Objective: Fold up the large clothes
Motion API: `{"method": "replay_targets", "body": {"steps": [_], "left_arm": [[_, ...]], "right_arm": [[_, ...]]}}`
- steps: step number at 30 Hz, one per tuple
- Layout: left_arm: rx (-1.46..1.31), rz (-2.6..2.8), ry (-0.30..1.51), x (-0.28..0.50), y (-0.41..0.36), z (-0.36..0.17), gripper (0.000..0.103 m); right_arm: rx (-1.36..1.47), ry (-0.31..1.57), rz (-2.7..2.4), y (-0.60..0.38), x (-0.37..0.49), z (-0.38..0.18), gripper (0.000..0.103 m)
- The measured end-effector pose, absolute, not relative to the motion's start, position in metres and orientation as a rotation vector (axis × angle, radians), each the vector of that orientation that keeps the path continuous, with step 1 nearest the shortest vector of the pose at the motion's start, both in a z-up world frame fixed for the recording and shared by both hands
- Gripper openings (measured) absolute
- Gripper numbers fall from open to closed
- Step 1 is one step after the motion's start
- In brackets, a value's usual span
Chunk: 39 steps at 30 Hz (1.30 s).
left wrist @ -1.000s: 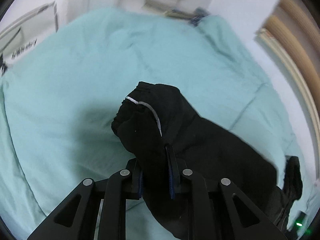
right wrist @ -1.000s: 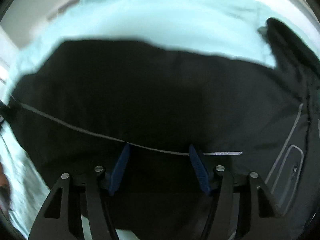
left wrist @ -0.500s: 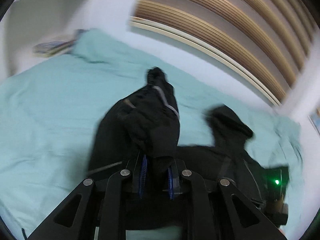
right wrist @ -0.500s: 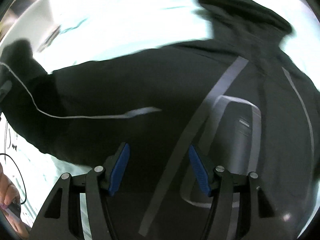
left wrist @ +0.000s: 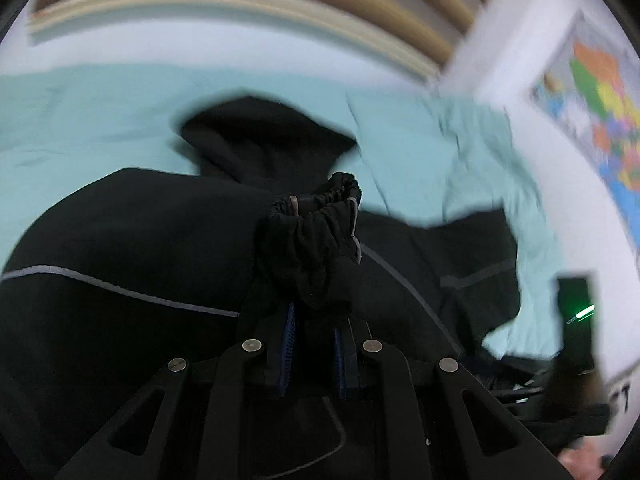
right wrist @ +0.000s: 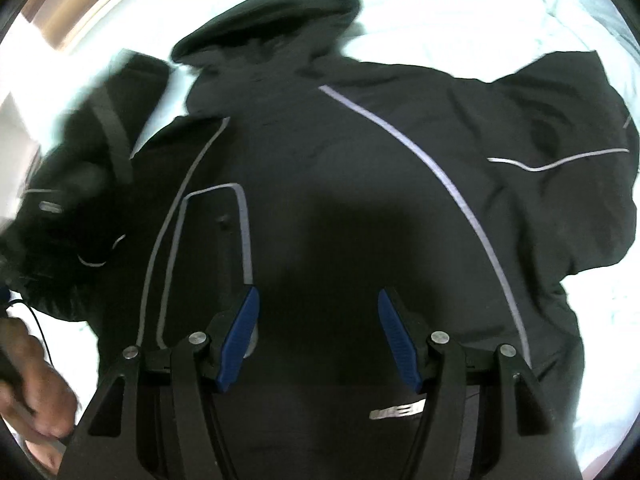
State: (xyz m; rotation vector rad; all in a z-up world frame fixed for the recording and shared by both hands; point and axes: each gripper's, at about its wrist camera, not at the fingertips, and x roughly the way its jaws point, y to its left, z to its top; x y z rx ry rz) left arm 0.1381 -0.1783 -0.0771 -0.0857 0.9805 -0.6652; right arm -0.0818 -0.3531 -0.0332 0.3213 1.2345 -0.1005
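A black hooded jacket (right wrist: 340, 184) with thin grey reflective stripes lies spread on a pale green bed cover (left wrist: 80, 112), hood (left wrist: 260, 136) at the far side. My left gripper (left wrist: 314, 344) is shut on the jacket's elastic sleeve cuff (left wrist: 320, 224) and holds the sleeve above the jacket's body. My right gripper (right wrist: 318, 336) is open and empty, hovering over the jacket's front, blue pads (right wrist: 240, 332) apart. The other sleeve (right wrist: 560, 184) lies bent at the right in the right wrist view.
A slatted wooden headboard (left wrist: 260, 8) and a white wall stand behind the bed. A coloured map (left wrist: 600, 92) hangs at the right. A dark device with a green light (left wrist: 576, 312) is at the right edge. A hand (right wrist: 28, 376) shows at lower left.
My left gripper has swung the sleeve cuff across over the jacket's body. My right gripper has stayed open and shifted so that the whole jacket front and hood are in view.
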Motion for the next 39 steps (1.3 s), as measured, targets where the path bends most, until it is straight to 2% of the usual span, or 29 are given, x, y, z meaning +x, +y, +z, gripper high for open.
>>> {"method": "replay_targets", "body": {"steps": [3, 6, 7, 9, 10, 11, 15, 17, 20, 25, 29, 30, 31, 32, 33, 34, 35, 39], "left_arm": [[-0.026, -0.701, 1.084, 0.140, -0.222, -0.118, 0.017], [0.022, -0.701, 1.165, 0.137, -0.248, -0.151, 0.024], [0.027, -0.705, 1.170, 0.134, -0.250, -0.156, 0.028], [0.005, -0.744, 1.196, 0.132, -0.250, -0.160, 0.045], [-0.027, -0.782, 1.217, 0.134, -0.248, -0.159, 0.057], [-0.052, -0.809, 1.238, 0.134, -0.252, -0.161, 0.063], [-0.121, -0.845, 1.282, 0.131, -0.241, -0.143, 0.064], [-0.187, -0.861, 1.259, 0.128, -0.225, -0.126, 0.064], [-0.273, -0.850, 1.205, 0.121, -0.193, -0.098, 0.064], [-0.335, -0.728, 1.107, 0.117, -0.134, -0.066, 0.067], [-0.305, -0.604, 1.079, 0.118, -0.095, -0.056, 0.067], [-0.298, -0.570, 1.073, 0.119, -0.085, -0.053, 0.067], [-0.296, -0.536, 1.072, 0.119, -0.076, -0.053, 0.067], [-0.296, -0.512, 1.072, 0.119, -0.069, -0.052, 0.067], [-0.298, -0.486, 1.070, 0.120, -0.061, -0.052, 0.067], [-0.300, -0.460, 1.066, 0.120, -0.054, -0.052, 0.067], [-0.299, -0.441, 1.066, 0.122, -0.050, -0.055, 0.067], [-0.281, -0.397, 1.076, 0.134, -0.048, -0.068, 0.067]], "right_arm": [[0.332, 1.245, -0.123, -0.365, -0.083, -0.040, 0.066], [0.338, 1.259, -0.138, -0.373, -0.081, -0.052, 0.066], [0.340, 1.263, -0.141, -0.372, -0.077, -0.055, 0.066], [0.348, 1.270, -0.142, -0.380, -0.077, -0.059, 0.066], [0.354, 1.271, -0.142, -0.384, -0.079, -0.059, 0.067], [0.365, 1.267, -0.142, -0.389, -0.078, -0.060, 0.070], [0.414, 1.217, -0.130, -0.406, -0.076, -0.050, 0.078], [0.444, 1.180, -0.113, -0.411, -0.076, -0.041, 0.086], [0.470, 1.142, -0.067, -0.406, -0.068, -0.036, 0.089], [0.494, 1.157, 0.043, -0.379, -0.036, -0.051, 0.089], [0.534, 1.224, 0.035, -0.368, -0.007, -0.086, 0.089], [0.567, 1.234, 0.042, -0.368, -0.003, -0.093, 0.086], [0.608, 1.237, 0.063, -0.368, 0.000, -0.099, 0.066], [0.645, 1.240, 0.087, -0.369, 0.001, -0.102, 0.053], [0.642, 1.230, 0.081, -0.369, 0.002, -0.098, 0.049], [0.622, 1.207, 0.080, -0.370, 0.002, -0.091, 0.039], [0.581, 1.179, 0.082, -0.371, 0.001, -0.080, 0.035], [0.412, 1.022, 0.027, -0.392, -0.009, -0.018, 0.032]]}}
